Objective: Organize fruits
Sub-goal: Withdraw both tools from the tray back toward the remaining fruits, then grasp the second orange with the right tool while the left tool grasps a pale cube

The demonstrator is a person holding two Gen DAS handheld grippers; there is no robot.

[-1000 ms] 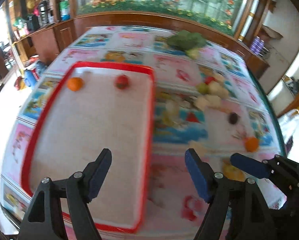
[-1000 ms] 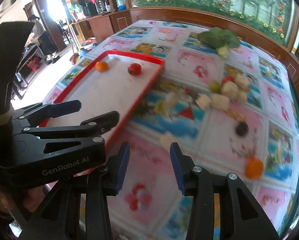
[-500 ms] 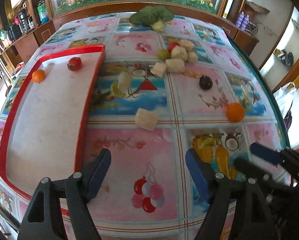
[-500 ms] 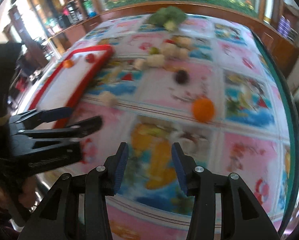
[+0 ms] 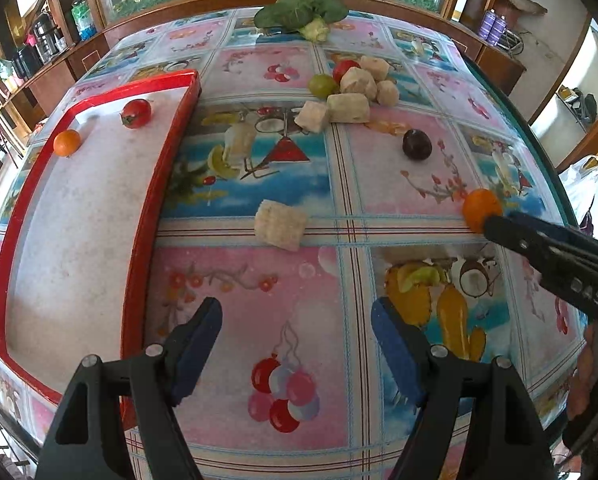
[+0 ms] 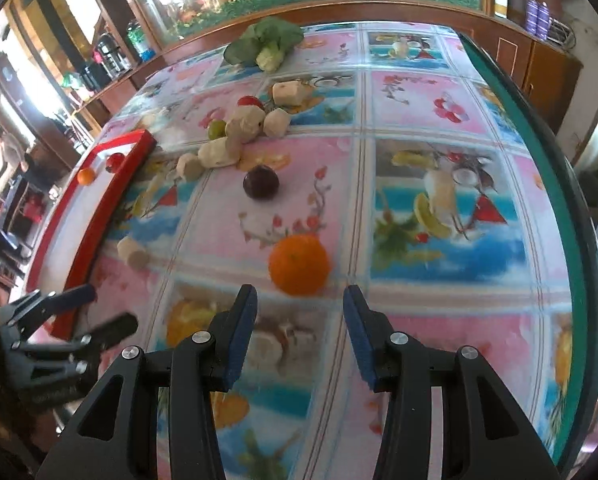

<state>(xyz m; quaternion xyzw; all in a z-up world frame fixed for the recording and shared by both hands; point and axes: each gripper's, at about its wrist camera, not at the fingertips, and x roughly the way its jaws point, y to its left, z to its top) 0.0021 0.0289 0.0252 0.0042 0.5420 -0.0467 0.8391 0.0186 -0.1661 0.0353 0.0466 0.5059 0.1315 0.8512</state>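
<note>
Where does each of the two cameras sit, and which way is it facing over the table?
Left wrist: on the left gripper, looking steeply down at the red tray and tablecloth; its own open fingers show, and the right gripper's tips at the right edge.
Right wrist: on the right gripper, facing the orange ahead of its open fingers; the left gripper shows lower left.
Shared: tray, orange, dark plum, leafy greens.

Bright daylight w/ window glare, fisheye-bent edges, right view blurred.
</note>
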